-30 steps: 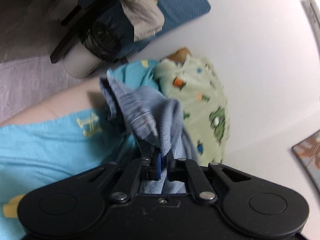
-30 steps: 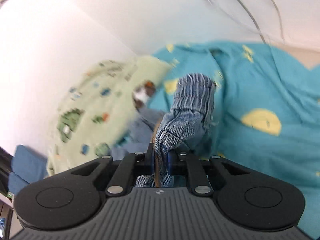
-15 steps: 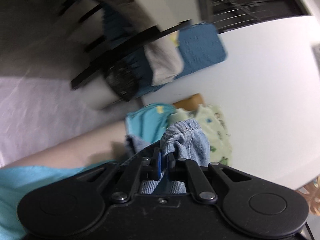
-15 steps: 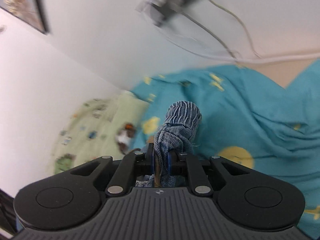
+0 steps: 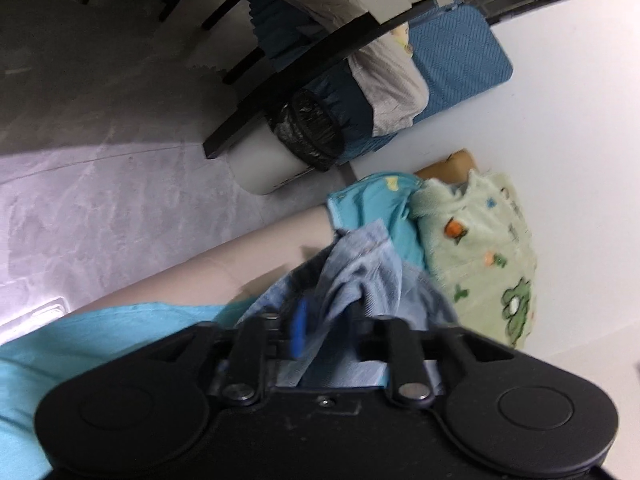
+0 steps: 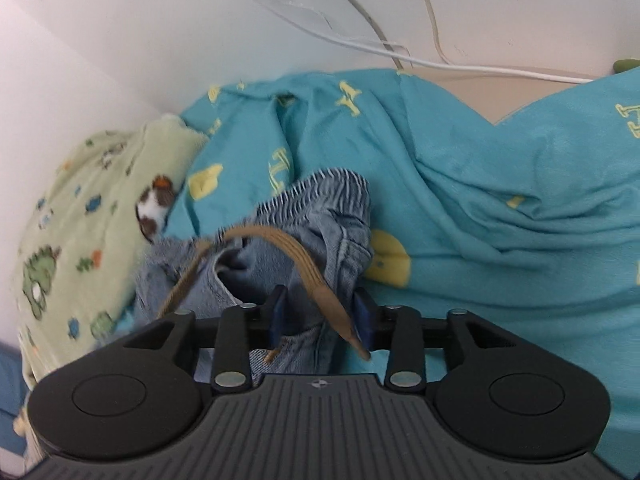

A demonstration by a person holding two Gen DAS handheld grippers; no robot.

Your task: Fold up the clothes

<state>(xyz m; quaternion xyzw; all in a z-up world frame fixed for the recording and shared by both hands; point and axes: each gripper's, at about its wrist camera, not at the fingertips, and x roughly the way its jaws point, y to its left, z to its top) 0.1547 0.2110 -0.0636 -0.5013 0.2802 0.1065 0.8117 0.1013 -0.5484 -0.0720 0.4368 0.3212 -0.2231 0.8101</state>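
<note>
Between the fingers of the right gripper point(image 6: 320, 316), matt black plastic with bright metal pins, lies faded blue denim point(image 6: 280, 248), coarse-woven, with a flat tan woven drawstring point(image 6: 304, 264) across it. Beyond it a soft, matt turquoise blanket point(image 6: 500, 184); to its left a fuzzy pale-green fleece point(image 6: 92, 208). Beyond the left gripper point(image 5: 326, 332), a glossy crinkled black bin liner point(image 5: 308, 128)

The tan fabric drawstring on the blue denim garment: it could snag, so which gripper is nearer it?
Right. The right gripper has the tan drawstring lying between its parted jaws; the left gripper straddles only denim, no drawstring showing.
</note>
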